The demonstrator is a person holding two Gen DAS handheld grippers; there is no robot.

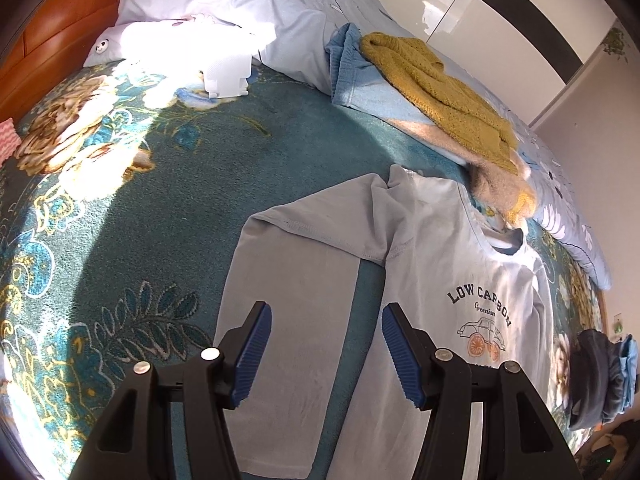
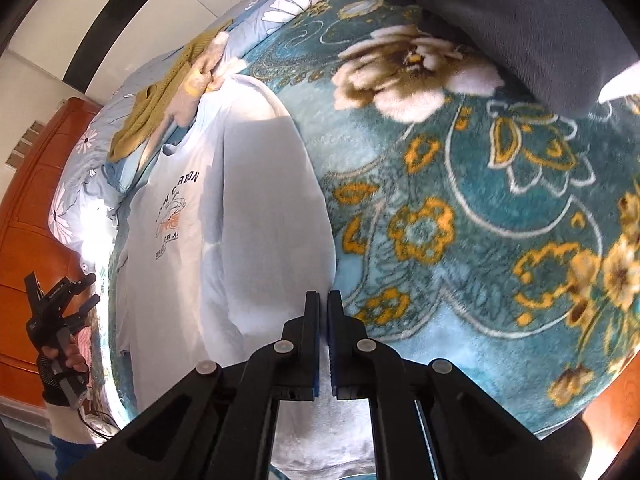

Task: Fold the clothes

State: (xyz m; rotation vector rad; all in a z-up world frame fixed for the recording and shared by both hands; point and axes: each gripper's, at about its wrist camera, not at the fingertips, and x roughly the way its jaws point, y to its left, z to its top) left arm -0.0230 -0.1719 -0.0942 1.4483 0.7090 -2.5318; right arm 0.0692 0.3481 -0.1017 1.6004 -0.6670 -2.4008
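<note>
Pale blue cotton jersey is filling the lower middle of the left wrist view: a long-sleeved T-shirt (image 1: 432, 264) is lying flat, print side up, on a plush teal blanket (image 1: 208, 184) with woven cream and gold flowers. Its chest is showing dark lettering over a small car drawing with orange wheels. One sleeve (image 1: 292, 320) is bending back at the shoulder and running down alongside the body. The left gripper (image 1: 326, 354) is hovering over that sleeve with its ribbed blue pads standing wide apart, gripping nothing. Beyond the shirt, a chunky mustard knit sweater (image 1: 444, 92) is lying on a blue garment (image 1: 348, 68) and a fuzzy beige one, against a light floral duvet (image 1: 224, 4). A reddish wooden headboard (image 1: 36, 32) is curving along the left edge, glossy white wardrobe doors (image 1: 492, 12) are standing behind, and folded dark clothes (image 1: 600, 376) are sitting at the right.

Turning to the right wrist view, the right gripper (image 2: 324, 312) is sitting fully closed at the shirt's (image 2: 224, 248) right edge, where the cloth meets the blanket (image 2: 460, 220); whether fabric is pinched between the pads I cannot tell. A dark grey fleecy cloth (image 2: 520, 20) is lying at the top right. At the far left, a gloved hand (image 2: 64, 364) is holding the other gripper (image 2: 56, 300).
</note>
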